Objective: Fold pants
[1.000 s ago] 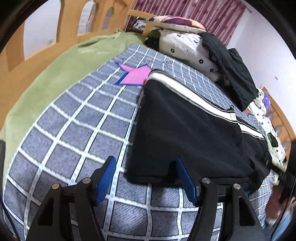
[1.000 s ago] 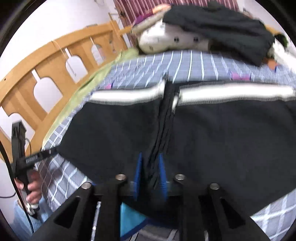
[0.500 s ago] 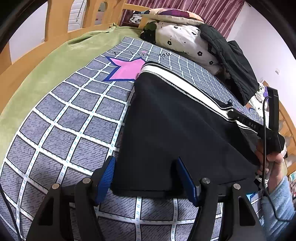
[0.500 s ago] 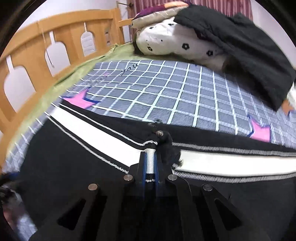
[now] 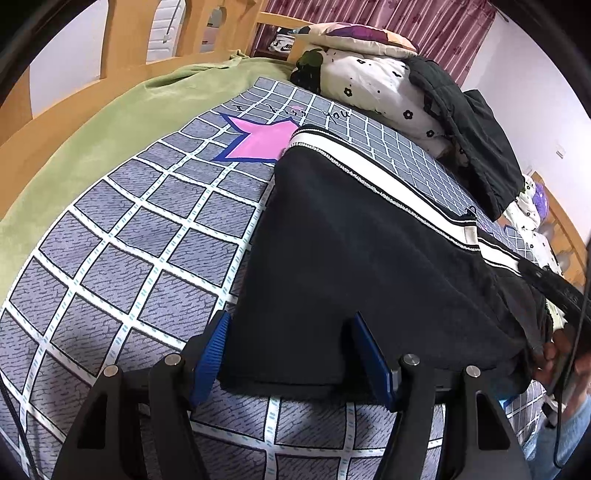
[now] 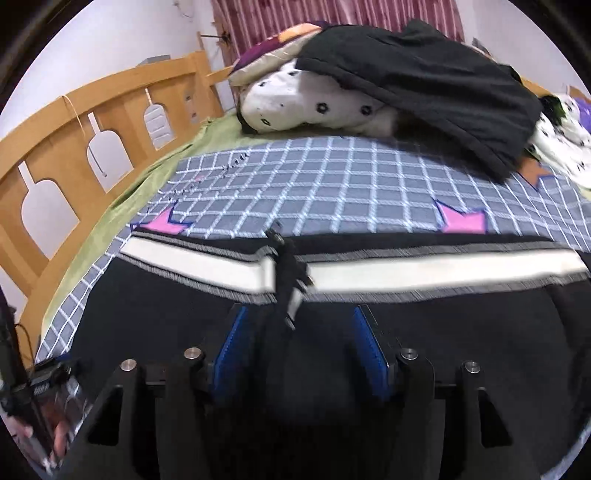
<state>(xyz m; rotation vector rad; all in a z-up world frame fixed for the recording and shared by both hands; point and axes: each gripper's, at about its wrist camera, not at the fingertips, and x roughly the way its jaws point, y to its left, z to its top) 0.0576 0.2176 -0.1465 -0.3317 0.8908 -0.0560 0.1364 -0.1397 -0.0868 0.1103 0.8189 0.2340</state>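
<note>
You are in a home bedroom: a wooden bed frame with arched cut-outs runs along the bed's left edge, a grey checked bedspread with pink stars covers the mattress, floral bedding is heaped at the far edge, and maroon curtains hang behind.

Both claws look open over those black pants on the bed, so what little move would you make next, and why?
Probably close the left gripper on the near edge of the pants. Its open fingers already straddle that edge, and the right gripper hangs open over the bunched middle by the white stripe, holding nothing. A fold needs a grip first.
</note>
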